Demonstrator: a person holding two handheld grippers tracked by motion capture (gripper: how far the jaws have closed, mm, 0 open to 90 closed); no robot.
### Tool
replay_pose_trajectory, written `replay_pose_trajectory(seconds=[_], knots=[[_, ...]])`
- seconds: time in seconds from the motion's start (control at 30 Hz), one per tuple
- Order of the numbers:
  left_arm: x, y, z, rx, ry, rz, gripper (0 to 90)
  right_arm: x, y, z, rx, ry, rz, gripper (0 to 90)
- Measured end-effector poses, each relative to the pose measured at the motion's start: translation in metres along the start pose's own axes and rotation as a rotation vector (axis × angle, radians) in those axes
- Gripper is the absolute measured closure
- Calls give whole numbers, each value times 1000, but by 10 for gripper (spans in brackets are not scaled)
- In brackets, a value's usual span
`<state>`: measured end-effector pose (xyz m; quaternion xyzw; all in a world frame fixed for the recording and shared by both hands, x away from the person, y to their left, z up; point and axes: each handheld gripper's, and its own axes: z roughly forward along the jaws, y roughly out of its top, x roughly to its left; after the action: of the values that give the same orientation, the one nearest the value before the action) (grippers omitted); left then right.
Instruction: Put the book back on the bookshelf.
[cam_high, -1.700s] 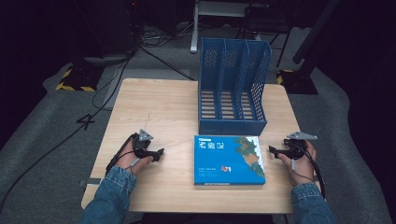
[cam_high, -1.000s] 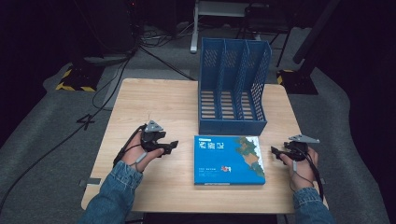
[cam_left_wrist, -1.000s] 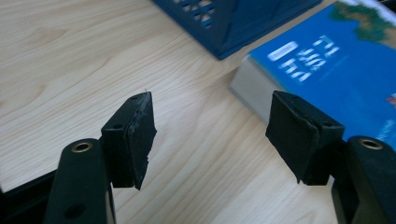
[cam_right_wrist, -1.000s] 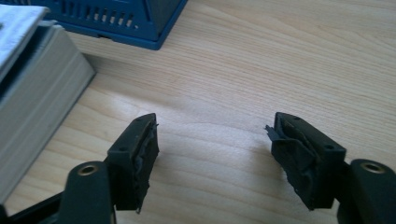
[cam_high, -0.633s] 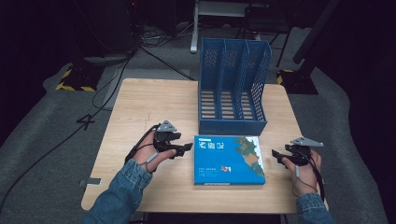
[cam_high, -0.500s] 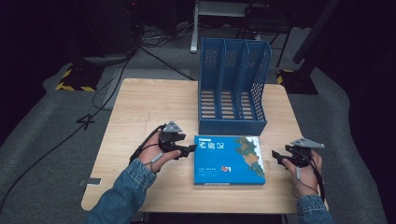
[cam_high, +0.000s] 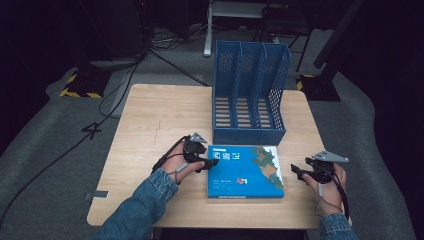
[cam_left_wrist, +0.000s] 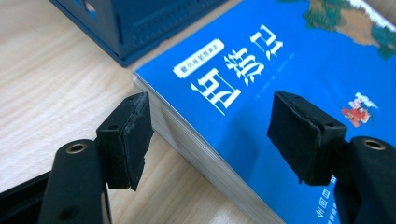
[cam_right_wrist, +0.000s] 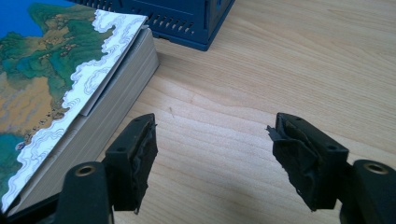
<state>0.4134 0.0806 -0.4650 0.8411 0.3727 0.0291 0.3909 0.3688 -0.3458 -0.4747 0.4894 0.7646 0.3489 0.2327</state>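
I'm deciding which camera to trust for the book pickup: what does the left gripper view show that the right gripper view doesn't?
Left gripper view alone: the book's blue cover with white title characters, and the open left gripper straddling its page edge. Right gripper view alone: the cover's landscape picture end, with the open right gripper over bare table, apart from the book. Both: the book's page block and a corner of the blue file rack.

Book (cam_high: 245, 171) blue, green-brown map art, white lettering; file rack (cam_high: 248, 95) blue; table (cam_high: 150, 120) pale wood.

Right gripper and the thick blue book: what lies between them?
Only bare wooden table: the right gripper view shows the right gripper apart from the thick blue book.
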Motion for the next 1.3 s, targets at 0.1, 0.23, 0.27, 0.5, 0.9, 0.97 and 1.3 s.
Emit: replay_pose_trajectory(seconds=[0.1, 0.23, 0.27, 0.5, 0.9, 0.97, 1.3], knots=[[2, -3, 8, 29, -5, -4, 288, 1, -1, -1, -1, -2, -2, 312], [6, -5, 13, 38, -36, -36, 241, 1, -2, -2, 0, -4, -3, 310], [6, -6, 14, 38, -42, -49, 231, 0, -2, -2, -2, -4, -3, 308], [7, -9, 18, 35, -64, -85, 190, 1, -3, -1, 6, -5, -6, 305], [-2, -7, 9, 2, -2, 13, 285, 2, -3, 1, 16, -14, -12, 295], [-4, -6, 6, -4, 7, 33, 306, 2, -3, 1, 16, -12, -11, 295], [-10, 0, -11, -76, -40, 75, 412, 2, -2, 1, 10, -7, -11, 295]])
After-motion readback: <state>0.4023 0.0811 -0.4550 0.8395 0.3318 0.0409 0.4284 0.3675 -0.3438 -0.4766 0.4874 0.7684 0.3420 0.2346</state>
